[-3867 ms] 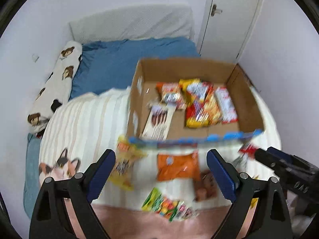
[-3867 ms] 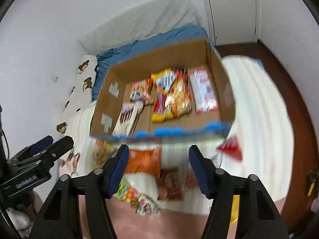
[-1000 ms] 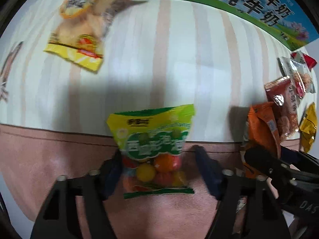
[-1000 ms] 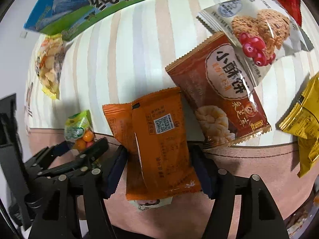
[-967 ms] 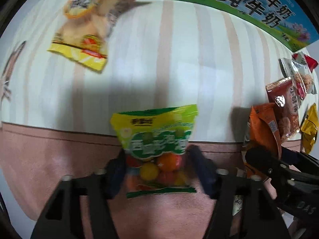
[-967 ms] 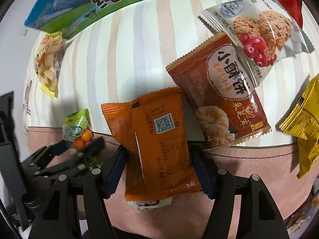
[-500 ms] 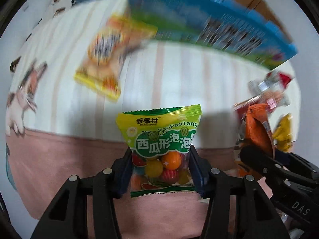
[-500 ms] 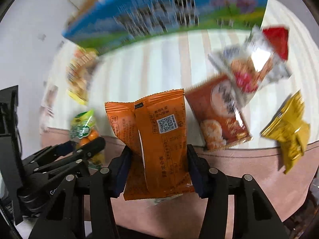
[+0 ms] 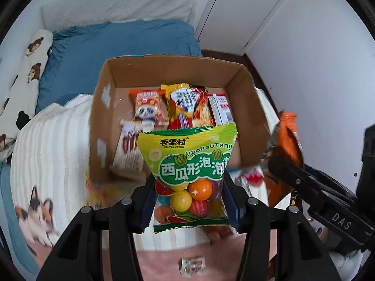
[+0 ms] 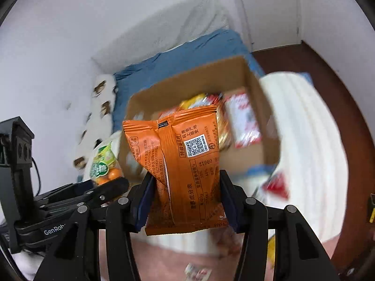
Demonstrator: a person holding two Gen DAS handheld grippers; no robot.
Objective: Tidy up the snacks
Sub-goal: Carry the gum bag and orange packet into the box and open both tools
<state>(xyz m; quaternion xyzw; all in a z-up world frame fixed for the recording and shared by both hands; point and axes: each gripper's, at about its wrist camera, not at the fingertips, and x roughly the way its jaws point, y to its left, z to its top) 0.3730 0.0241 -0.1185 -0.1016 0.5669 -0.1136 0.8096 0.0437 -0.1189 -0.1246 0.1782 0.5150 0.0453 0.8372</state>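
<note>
My left gripper (image 9: pixel 188 201) is shut on a green bag of gumballs (image 9: pixel 187 164) and holds it in the air in front of the open cardboard box (image 9: pixel 105 107). My right gripper (image 10: pixel 185 199) is shut on an orange snack packet (image 10: pixel 180 159), also lifted in front of the box (image 10: pixel 262 107). The box holds several snack packets (image 9: pixel 185 103). The right gripper with the orange packet (image 9: pixel 288 140) shows at the right of the left wrist view. The left gripper with the gumball bag (image 10: pixel 103 164) shows at the left of the right wrist view.
The box sits on a striped white blanket (image 9: pixel 51 145) on a bed with a blue sheet (image 9: pixel 117 39). A red packet (image 10: pixel 277 186) and other snacks lie on the blanket in front of the box. A small clear wrapper (image 9: pixel 192 264) lies on the pink cover. A door (image 9: pixel 246 7) stands behind.
Both grippers closed on their packets, lifted them off the blanket and tilted up toward the box, which has come back into view.
</note>
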